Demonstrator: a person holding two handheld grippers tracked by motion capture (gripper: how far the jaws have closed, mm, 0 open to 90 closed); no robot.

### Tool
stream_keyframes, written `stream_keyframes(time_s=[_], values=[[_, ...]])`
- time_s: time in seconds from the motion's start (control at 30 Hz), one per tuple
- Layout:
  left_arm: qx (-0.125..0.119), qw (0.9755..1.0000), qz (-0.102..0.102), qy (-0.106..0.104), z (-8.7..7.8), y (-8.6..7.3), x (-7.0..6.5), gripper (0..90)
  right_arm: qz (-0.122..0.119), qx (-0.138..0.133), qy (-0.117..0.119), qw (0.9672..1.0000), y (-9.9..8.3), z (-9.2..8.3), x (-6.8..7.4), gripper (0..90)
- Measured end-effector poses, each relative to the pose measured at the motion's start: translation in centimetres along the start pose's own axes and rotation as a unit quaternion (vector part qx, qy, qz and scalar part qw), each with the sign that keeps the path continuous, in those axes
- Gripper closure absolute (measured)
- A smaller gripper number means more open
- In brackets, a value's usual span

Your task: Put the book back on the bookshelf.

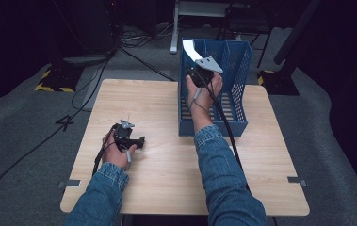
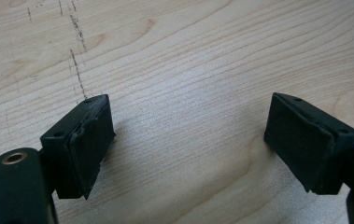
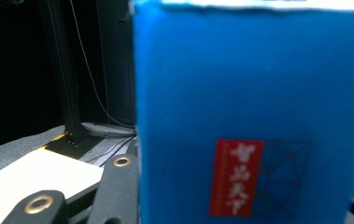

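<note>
My right gripper (image 1: 194,61) is raised over the left part of a blue mesh file basket (image 1: 214,127) and is shut on a blue book (image 3: 249,116). The book's cover bears a red label with white characters, and its top edge is white. From above, the book (image 1: 190,48) looks pale and tilts up to the left, level with the basket's rim. My left gripper (image 1: 141,140) rests low on the wooden table (image 1: 166,169) at the left. Its jaws stand wide apart, and between them my left gripper (image 2: 188,140) has only bare wood.
The basket stands at the table's back right, with tall slotted walls and dividers. Cables (image 1: 133,56) and a black stand with yellow-striped feet (image 1: 53,80) lie on the grey floor behind the table. A dark stand leg (image 3: 67,84) rises past the table's far corner.
</note>
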State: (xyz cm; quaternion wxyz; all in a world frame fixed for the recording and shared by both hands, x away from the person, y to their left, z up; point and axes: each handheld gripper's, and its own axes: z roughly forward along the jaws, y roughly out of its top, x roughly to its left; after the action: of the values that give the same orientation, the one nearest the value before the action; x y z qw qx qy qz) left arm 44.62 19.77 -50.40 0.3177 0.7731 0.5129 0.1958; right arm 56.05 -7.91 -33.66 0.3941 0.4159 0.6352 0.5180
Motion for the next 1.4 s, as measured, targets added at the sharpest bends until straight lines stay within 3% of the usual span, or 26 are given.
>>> stream_keyframes(time_s=[0.1, 0.2, 0.43, 0.53, 0.63, 0.87, 1.07, 1.4], values=[[0.000, 1.0000, 0.000, 0.000, 0.0, 0.0, 0.0, 15.8, 0.019, 0.032, 0.003, 0.9993, -2.1, 1.4, 0.0, 60.6], [0.000, 1.0000, 0.000, 0.000, 0.0, 0.0, 0.0, 15.8, 0.044, 0.005, 0.011, 0.9990, -4.0, 1.7, 0.3, 59.0], [0.000, 1.0000, 0.001, 0.001, 0.0, 0.0, 0.0, 15.8, 0.015, 0.010, -0.013, 0.9998, -4.3, 1.8, 1.6, 54.4], [0.001, 1.0000, 0.001, 0.001, 0.0, 0.0, 0.0, 15.8, -0.005, 0.019, -0.009, 0.9998, -4.5, 1.2, 1.6, 49.5], [0.000, 1.0000, -0.001, 0.000, 0.0, -0.1, -0.1, 15.8, -0.002, 0.025, 0.000, 0.9997, -4.2, 0.7, 1.6, 46.9], [0.000, 1.0000, 0.002, -0.002, -0.2, -0.2, 0.0, 15.8, -0.003, 0.021, 0.031, 0.9993, -3.1, -1.5, 1.5, 41.1], [-0.001, 1.0000, 0.002, -0.004, -0.4, -0.4, 0.0, 15.7, -0.004, 0.033, 0.061, 0.9976, -2.1, -4.4, 0.4, 38.5], [0.001, 1.0000, 0.002, -0.004, -0.2, -0.2, 0.1, 14.6, 0.003, 0.059, 0.095, 0.9937, -1.2, -9.2, -3.6, 36.3]])
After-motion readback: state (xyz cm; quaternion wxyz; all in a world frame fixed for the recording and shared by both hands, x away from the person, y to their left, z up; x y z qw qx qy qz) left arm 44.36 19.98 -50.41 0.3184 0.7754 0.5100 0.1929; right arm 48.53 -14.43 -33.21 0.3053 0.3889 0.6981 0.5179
